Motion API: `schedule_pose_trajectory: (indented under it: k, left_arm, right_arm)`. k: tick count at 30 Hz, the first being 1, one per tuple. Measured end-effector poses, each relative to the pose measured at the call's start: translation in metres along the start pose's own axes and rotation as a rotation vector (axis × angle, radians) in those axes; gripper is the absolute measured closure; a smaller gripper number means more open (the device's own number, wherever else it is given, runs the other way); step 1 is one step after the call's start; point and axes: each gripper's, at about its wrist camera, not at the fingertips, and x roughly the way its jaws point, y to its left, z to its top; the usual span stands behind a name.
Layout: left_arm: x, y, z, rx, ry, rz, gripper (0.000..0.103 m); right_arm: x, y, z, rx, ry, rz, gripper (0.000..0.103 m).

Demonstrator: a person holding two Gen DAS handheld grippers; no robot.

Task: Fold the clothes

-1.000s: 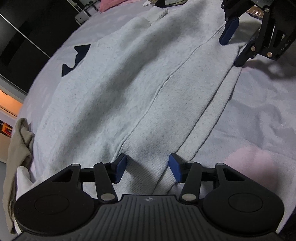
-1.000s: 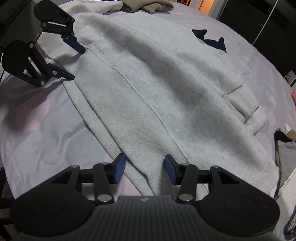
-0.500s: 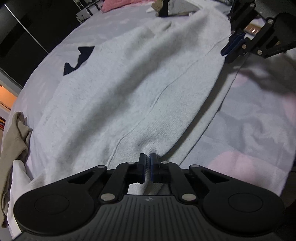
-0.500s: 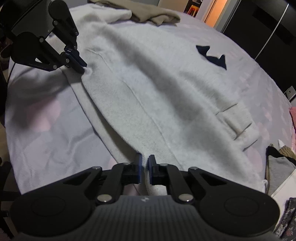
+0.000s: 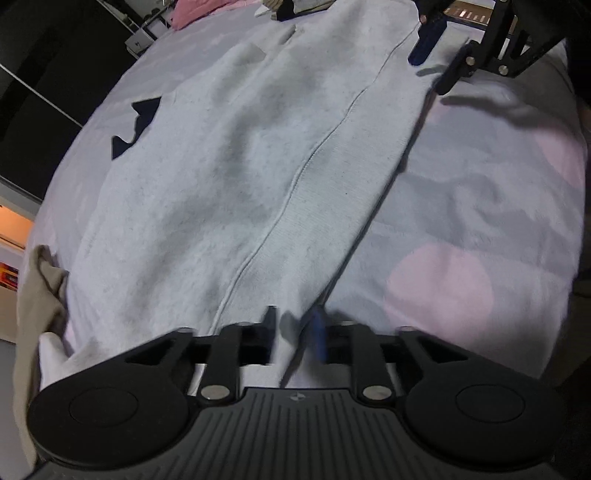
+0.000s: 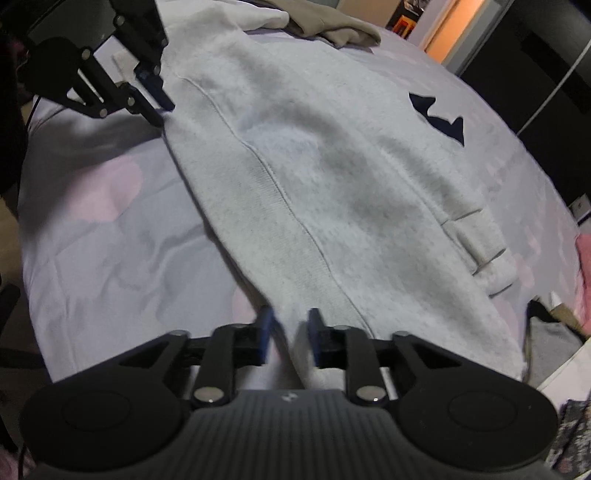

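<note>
left gripper: jaws standing spread, straddling hem corner | right gripper: jaws standing spread over opposite hem corner | grey sweatshirt: lying flat on bed

a pale heather-grey sweatshirt is seen, marked with a dark navy jagged shape toward the far edge of the bed. the bedsheet is patterned in soft lilac-grey with blurred pink patches. both grippers are black with blue pads; the left gripper and right gripper are alike in this. a beige garment and a white one are seen at one end of the bed, a pink one at the other.
</note>
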Motion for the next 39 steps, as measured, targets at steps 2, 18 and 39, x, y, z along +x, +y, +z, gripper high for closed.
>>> schedule_pose_trajectory:
  k: [2, 18, 39]
  left_arm:
    - [0.0, -0.004, -0.003, 0.024, 0.007, 0.018, 0.058]
    - [0.036, -0.022, -0.022, 0.21, 0.171, 0.223, 0.057]
    - [0.046, -0.041, -0.039, 0.386, 0.126, 0.359, 0.053]
  right_arm:
    - [-0.004, 0.005, -0.005, -0.036, 0.006, -0.017, 0.068]
    - [0.006, 0.039, -0.046, -0.391, 0.129, -0.246, 0.051]
    - [0.032, 0.059, -0.054, -0.611, 0.074, -0.456, 0.058]
